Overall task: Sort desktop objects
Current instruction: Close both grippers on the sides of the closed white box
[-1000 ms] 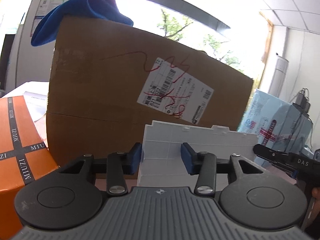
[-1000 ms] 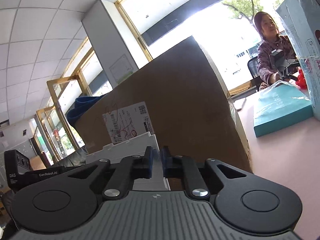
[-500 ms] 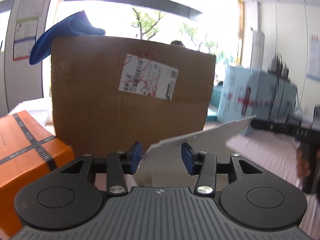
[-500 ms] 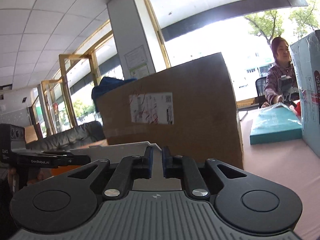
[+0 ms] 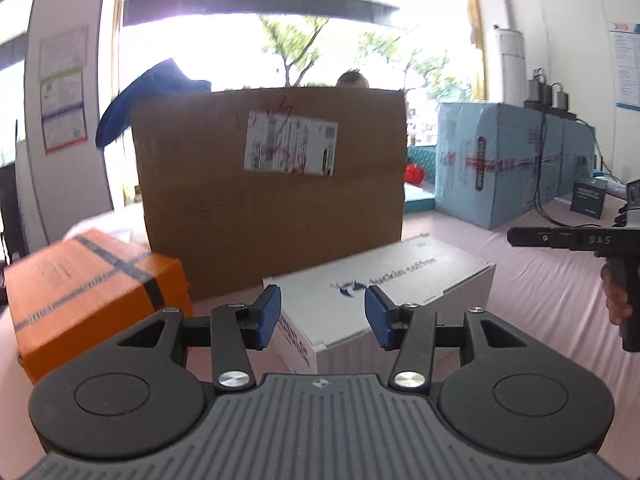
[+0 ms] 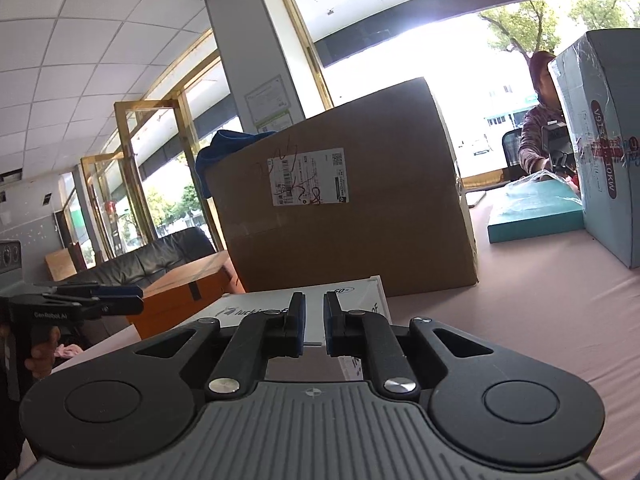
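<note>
A white carton [image 5: 384,280] with a blue logo lies flat on the pink table [image 5: 540,300], in front of a large cardboard box [image 5: 272,208]. My left gripper [image 5: 322,312] is open, with its blue pads on either side of the carton's near corner and not touching it. In the right wrist view the carton [image 6: 248,308] lies just beyond and below my right gripper [image 6: 314,312], whose jaws stand almost together with a thin slit. From the left, the right gripper [image 5: 514,237] shows with its tip clear of the carton. The left gripper [image 6: 120,298] shows at the left edge.
An orange box [image 5: 88,280] sits left of the carton. A blue cloth [image 5: 152,92] lies on the cardboard box. Light blue wrapped boxes [image 5: 500,168] stand at the right, with a flat teal box [image 6: 532,216] behind. A person [image 6: 540,132] sits beyond the table.
The white carton has gone from upright through tilted to lying flat on the table. It now sits apart from the right gripper's tip. Both wrist views have levelled out.
</note>
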`<state>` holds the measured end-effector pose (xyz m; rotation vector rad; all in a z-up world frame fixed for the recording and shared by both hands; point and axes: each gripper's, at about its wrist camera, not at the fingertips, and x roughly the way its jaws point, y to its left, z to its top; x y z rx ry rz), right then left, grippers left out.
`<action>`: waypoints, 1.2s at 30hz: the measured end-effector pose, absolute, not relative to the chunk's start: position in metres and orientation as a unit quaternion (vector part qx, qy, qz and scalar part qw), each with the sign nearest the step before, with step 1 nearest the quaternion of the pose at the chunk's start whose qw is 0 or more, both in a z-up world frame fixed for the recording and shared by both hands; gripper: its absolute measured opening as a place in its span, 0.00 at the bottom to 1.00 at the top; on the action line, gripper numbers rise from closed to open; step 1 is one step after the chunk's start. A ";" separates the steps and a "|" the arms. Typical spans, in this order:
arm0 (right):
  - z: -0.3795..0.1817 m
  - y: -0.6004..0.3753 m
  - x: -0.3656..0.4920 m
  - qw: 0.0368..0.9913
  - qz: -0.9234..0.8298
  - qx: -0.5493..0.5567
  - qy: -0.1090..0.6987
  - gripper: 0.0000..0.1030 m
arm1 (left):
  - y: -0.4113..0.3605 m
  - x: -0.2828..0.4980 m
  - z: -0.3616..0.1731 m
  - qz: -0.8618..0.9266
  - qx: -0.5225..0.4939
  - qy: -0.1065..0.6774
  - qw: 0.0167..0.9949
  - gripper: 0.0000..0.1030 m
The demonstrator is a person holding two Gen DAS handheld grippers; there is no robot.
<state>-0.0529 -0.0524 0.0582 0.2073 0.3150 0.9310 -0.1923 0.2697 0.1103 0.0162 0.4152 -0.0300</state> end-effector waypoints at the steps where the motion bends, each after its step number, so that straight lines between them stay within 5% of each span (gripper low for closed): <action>1: 0.058 -0.046 -0.054 0.877 0.443 0.097 0.155 0.09 | 0.268 -0.193 0.110 -0.013 0.006 0.209 0.978 0.42; 9: 0.049 -0.004 -0.059 0.884 0.426 0.071 0.179 0.07 | 0.260 -0.173 0.095 0.022 -0.014 0.242 0.970 0.16; 26: 0.040 -0.018 -0.052 0.876 0.437 0.103 0.177 0.02 | 0.263 -0.190 0.086 0.005 -0.005 0.206 0.979 0.16; 29: 0.038 -0.033 -0.040 0.854 0.447 0.178 0.199 0.20 | 0.277 -0.194 0.091 0.021 -0.026 0.198 0.980 0.32; 31: 0.038 -0.045 -0.029 0.835 0.444 0.243 0.215 0.61 | 0.291 -0.195 0.098 0.022 -0.063 0.187 0.980 0.87; 33: 0.036 -0.049 -0.020 0.839 0.413 0.271 0.227 0.81 | 0.302 -0.189 0.104 0.028 -0.097 0.183 0.978 0.88; 36: 0.032 -0.050 -0.005 0.841 0.376 0.295 0.256 0.83 | 0.310 -0.160 0.107 0.034 -0.140 0.221 0.965 0.88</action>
